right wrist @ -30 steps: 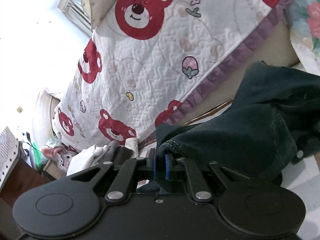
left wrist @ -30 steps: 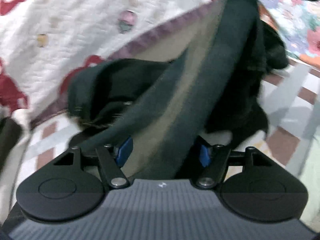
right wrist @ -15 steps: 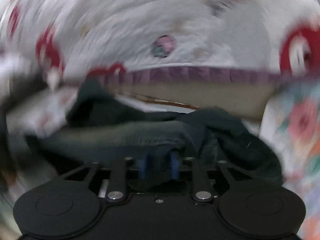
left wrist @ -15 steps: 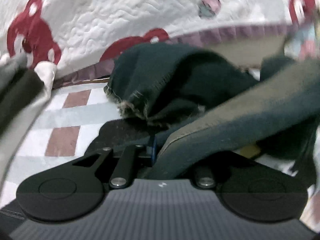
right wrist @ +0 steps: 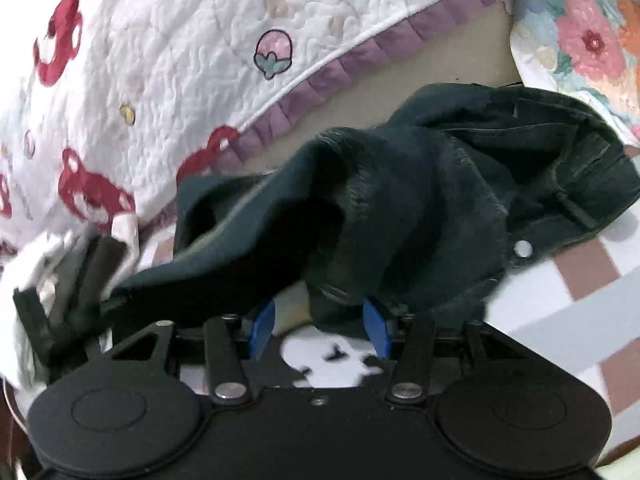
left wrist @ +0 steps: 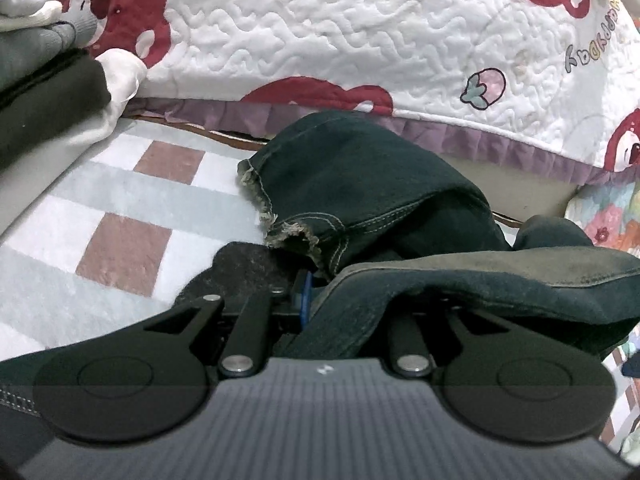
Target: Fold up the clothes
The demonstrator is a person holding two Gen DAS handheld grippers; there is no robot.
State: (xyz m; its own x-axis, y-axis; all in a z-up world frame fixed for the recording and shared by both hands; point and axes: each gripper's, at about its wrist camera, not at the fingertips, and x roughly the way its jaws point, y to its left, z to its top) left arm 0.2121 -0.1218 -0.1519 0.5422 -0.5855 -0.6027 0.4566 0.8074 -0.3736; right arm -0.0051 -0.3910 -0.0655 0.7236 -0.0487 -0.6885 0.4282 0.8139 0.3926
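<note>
Dark denim jeans lie crumpled on a checked mat, one frayed leg hem pointing toward me. My left gripper is shut on a thick fold of the jeans that drapes over its right side; only one blue pad shows. In the right wrist view the jeans bulge up, a metal button at their waist. My right gripper has its jaws opening, blue pads apart; a lobe of denim hangs loose between them. The left gripper appears at far left, pulling a denim edge.
A white quilt with red bears and a purple frill hangs just behind the jeans. Folded grey, dark and white clothes are stacked at the left. A floral cloth lies at the right. Bare checked mat shows on both sides.
The left gripper closed on the jeans fold and swung across toward the stack of clothes. The right gripper, shut on a hem before, has spread its pads and dropped lower.
</note>
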